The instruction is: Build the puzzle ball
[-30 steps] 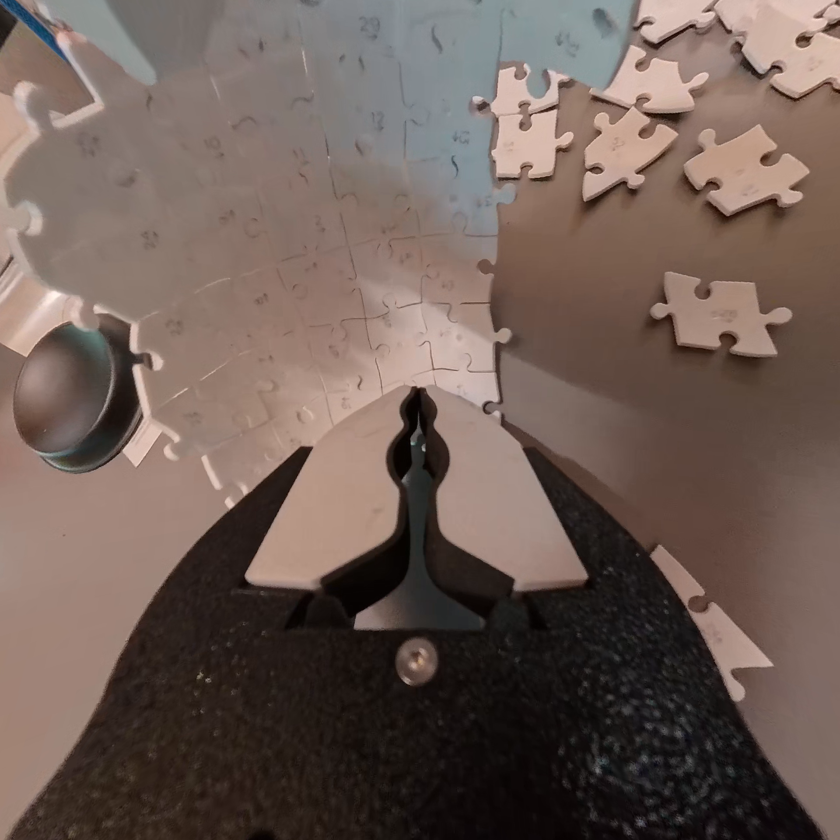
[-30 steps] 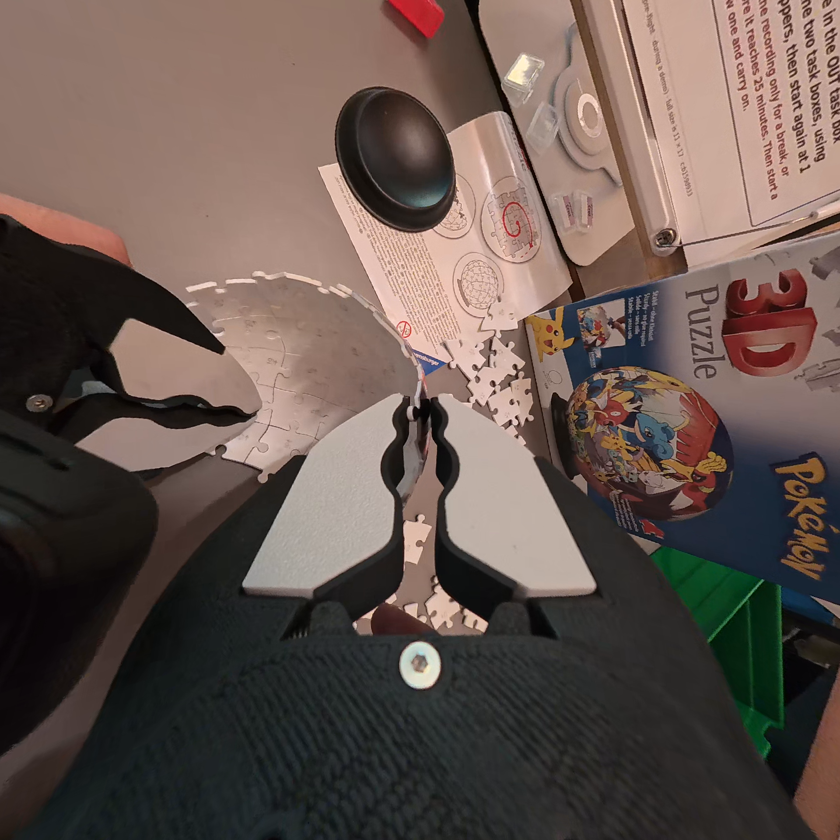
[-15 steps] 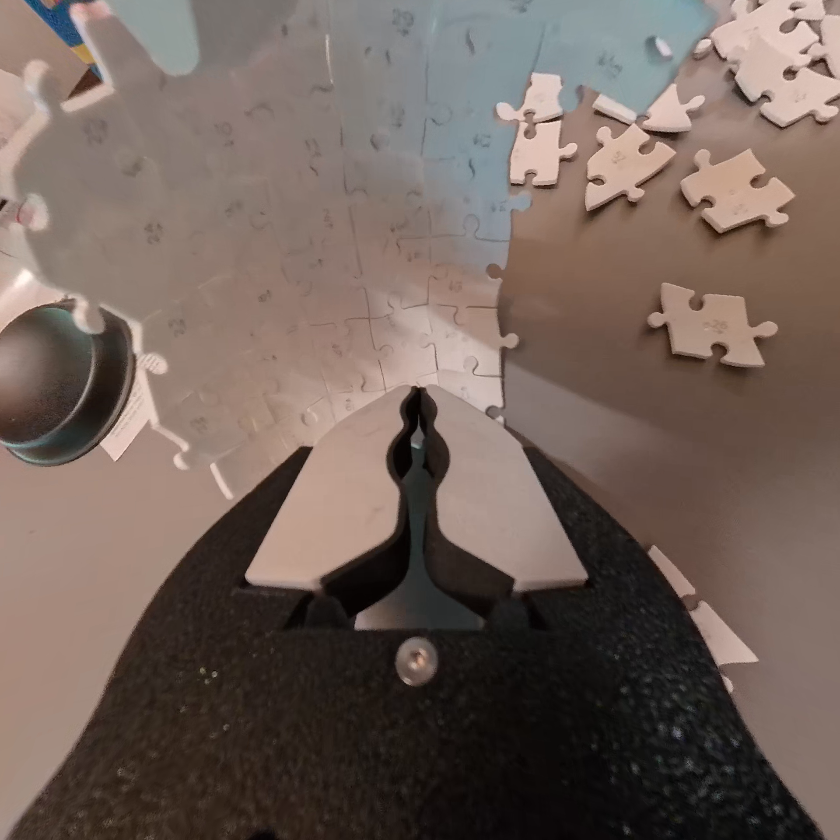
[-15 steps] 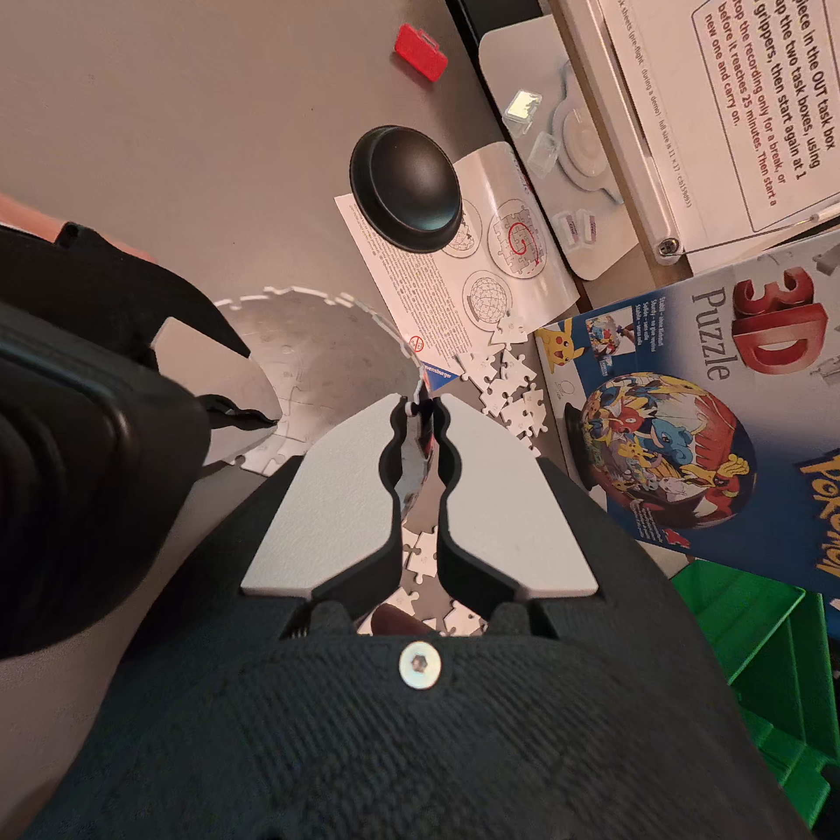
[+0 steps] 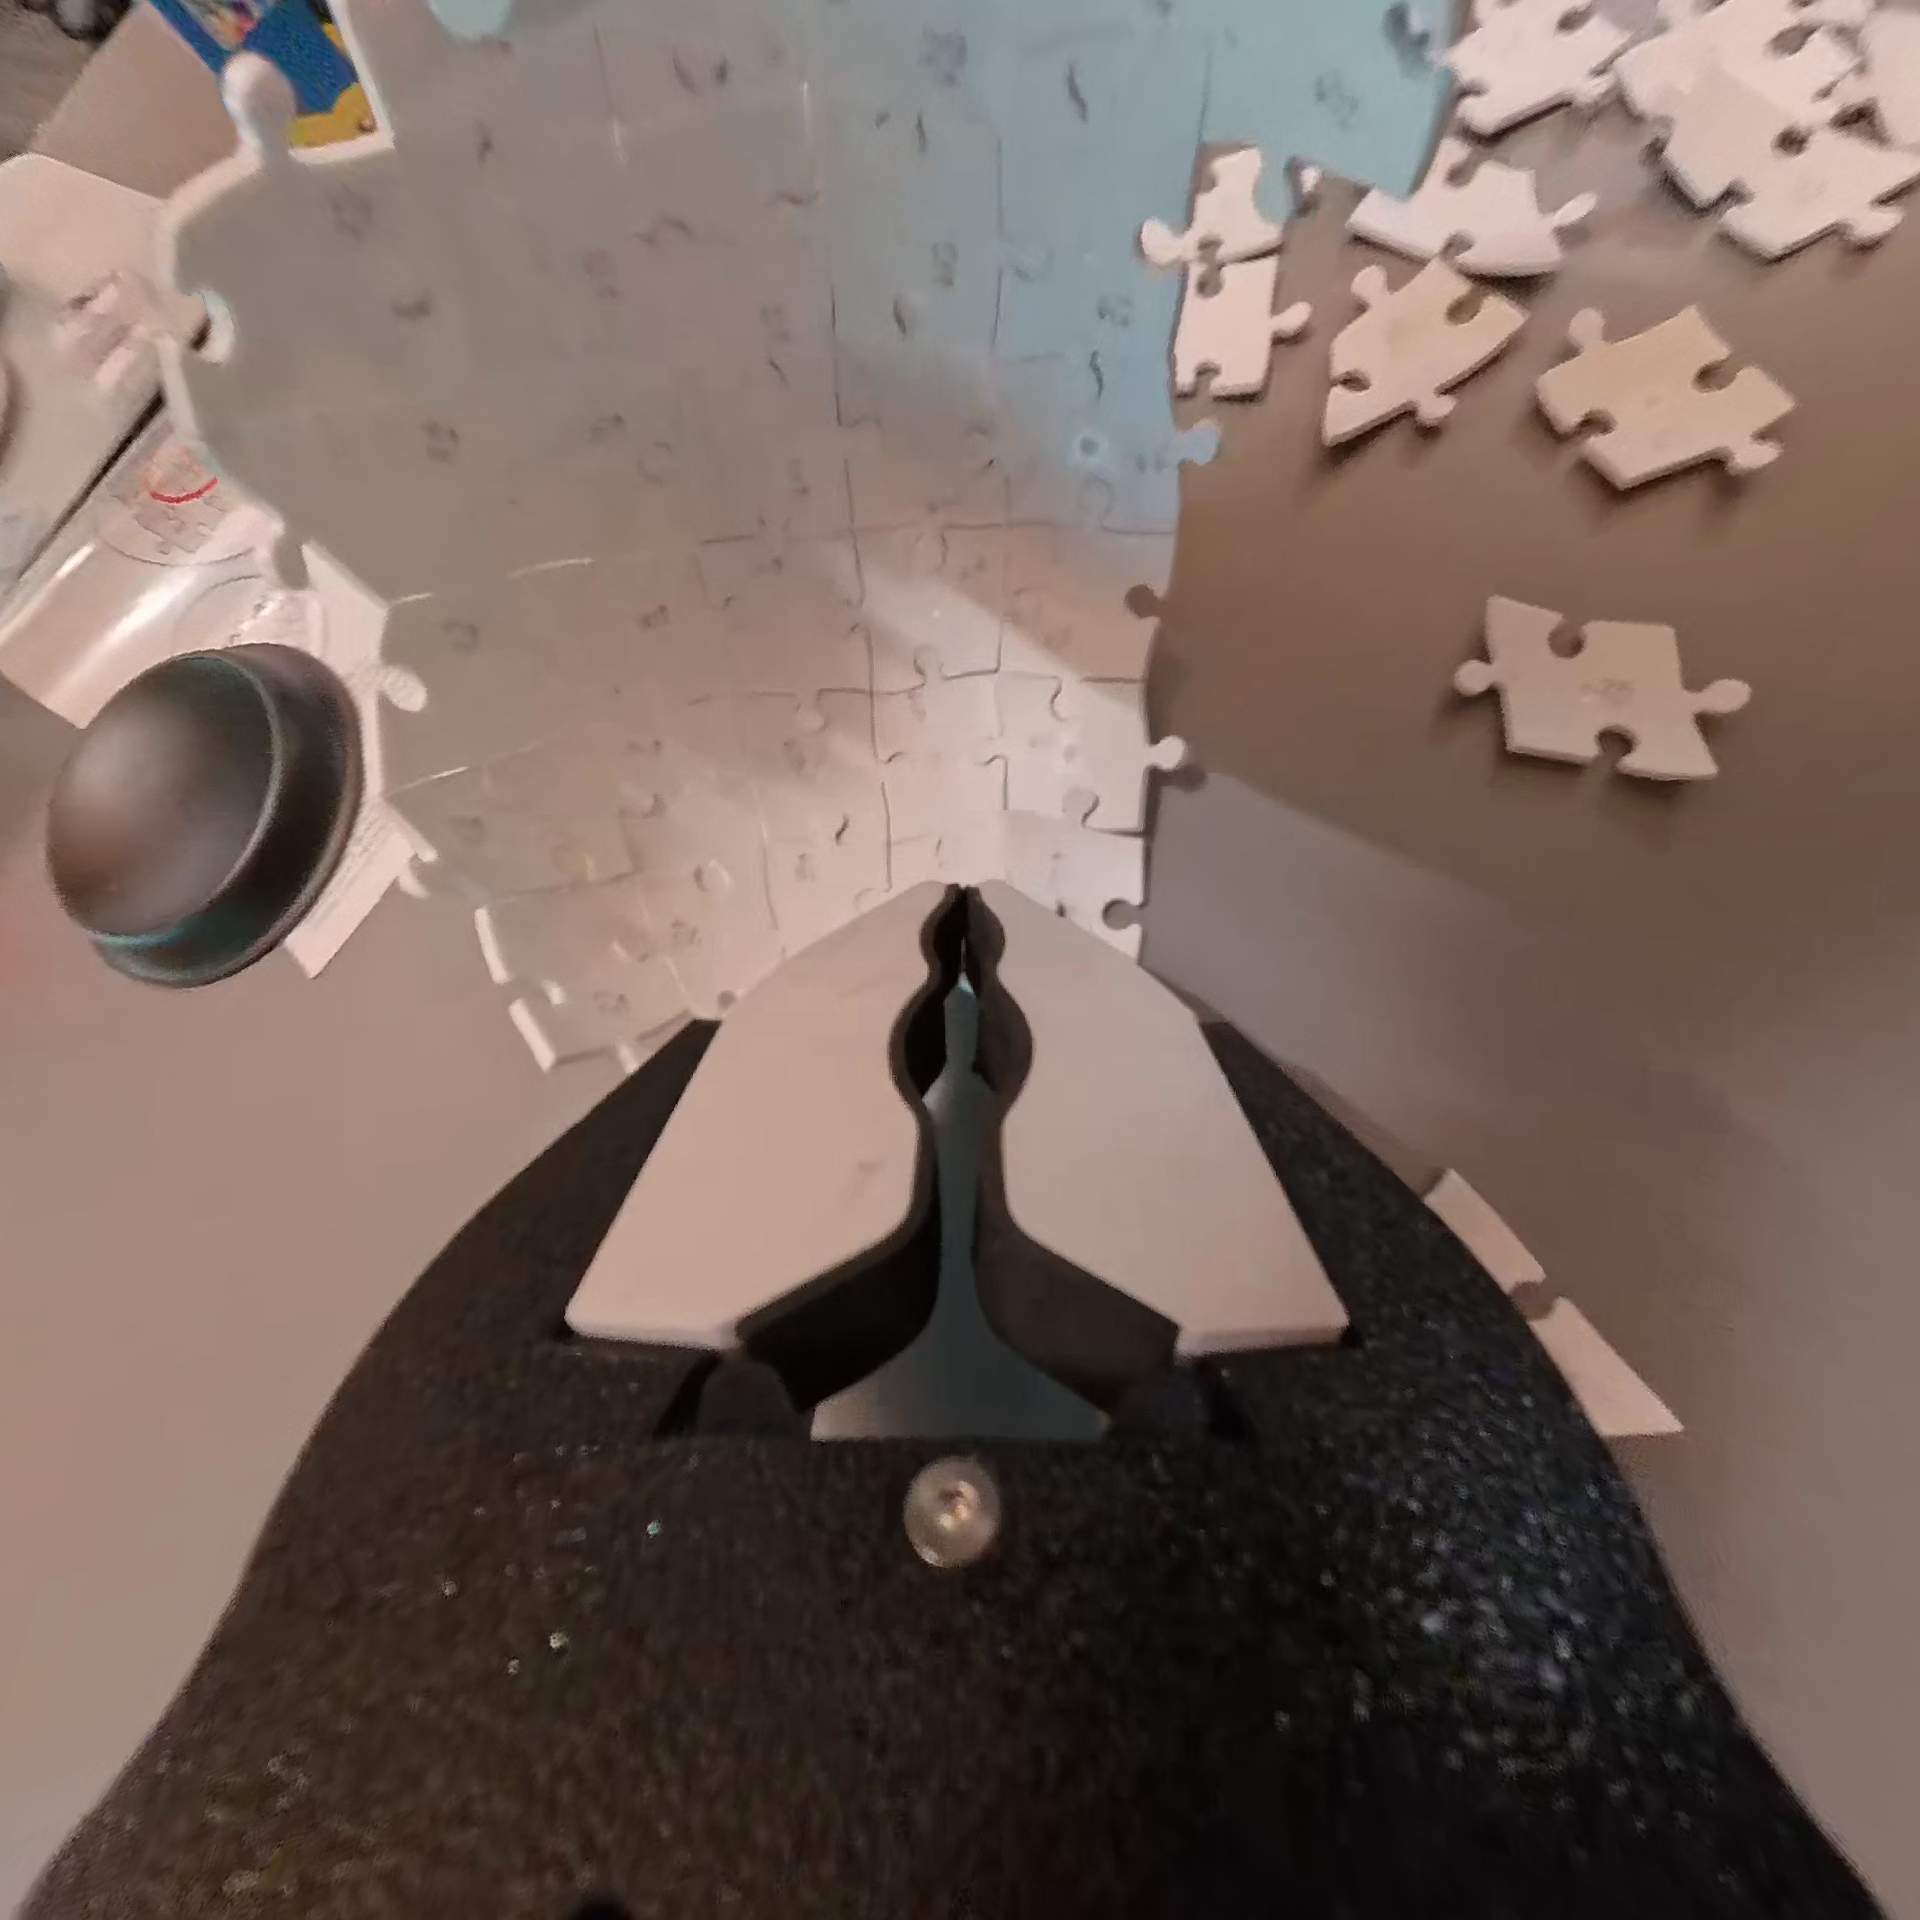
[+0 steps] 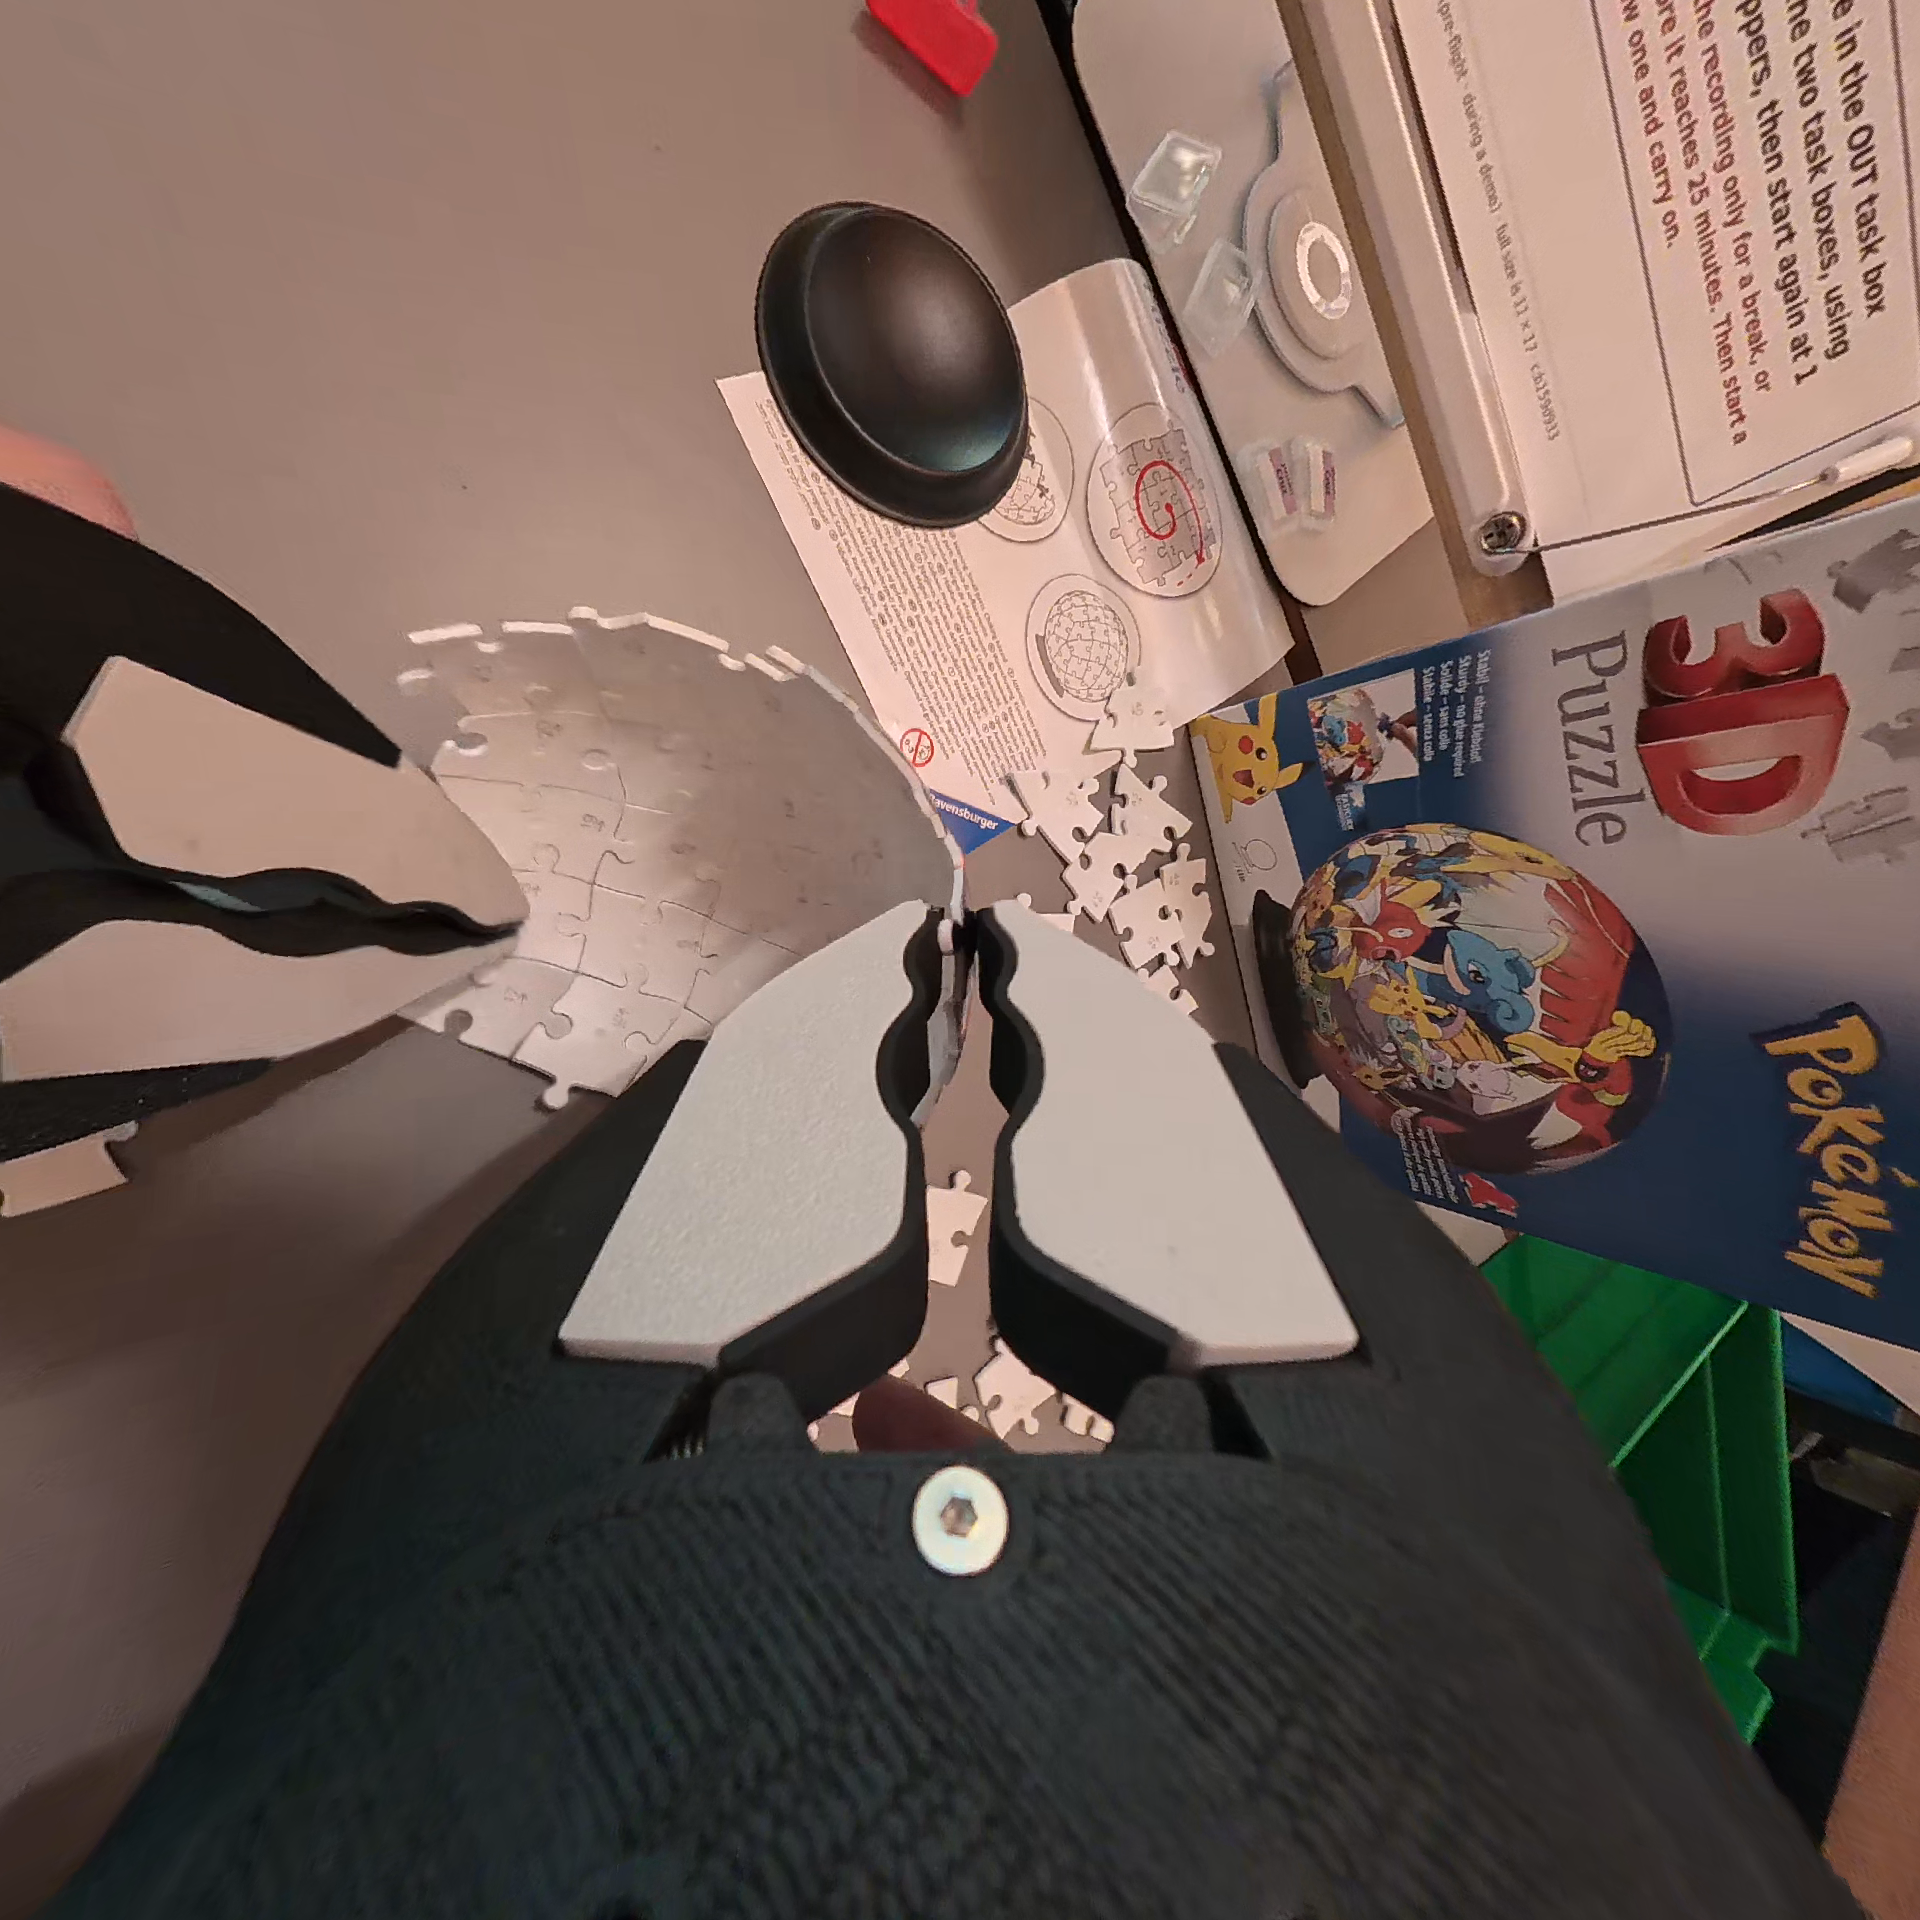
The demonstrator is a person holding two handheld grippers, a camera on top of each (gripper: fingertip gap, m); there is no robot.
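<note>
The part-built puzzle ball is a curved white shell of joined pieces (image 5: 727, 520), seen from its inner side, also in the right wrist view (image 6: 665, 810). My left gripper (image 5: 964, 904) is shut on its near edge. It shows at the left of the right wrist view (image 6: 499, 925), clamped on the shell's left rim. My right gripper (image 6: 961, 920) is shut on the shell's right edge. The shell is held between both grippers just above the grey table. Loose white pieces (image 5: 1600, 707) lie to the right, and several lie in a heap (image 6: 1132, 862) by the box.
A black round stand (image 6: 894, 364) sits on an instruction leaflet (image 6: 997, 582). The puzzle box (image 6: 1558, 935) lies at the right, above green bins (image 6: 1662, 1455). A red block (image 6: 935, 42) and a white plate with clear clips (image 6: 1247, 260) lie at the far edge. Across from one pair of fingers to the other is roughly 12 centimetres.
Both grippers keep their hold on the shell. The shell has shifted a little with them, and the black stand has moved right and down in the left wrist view.
</note>
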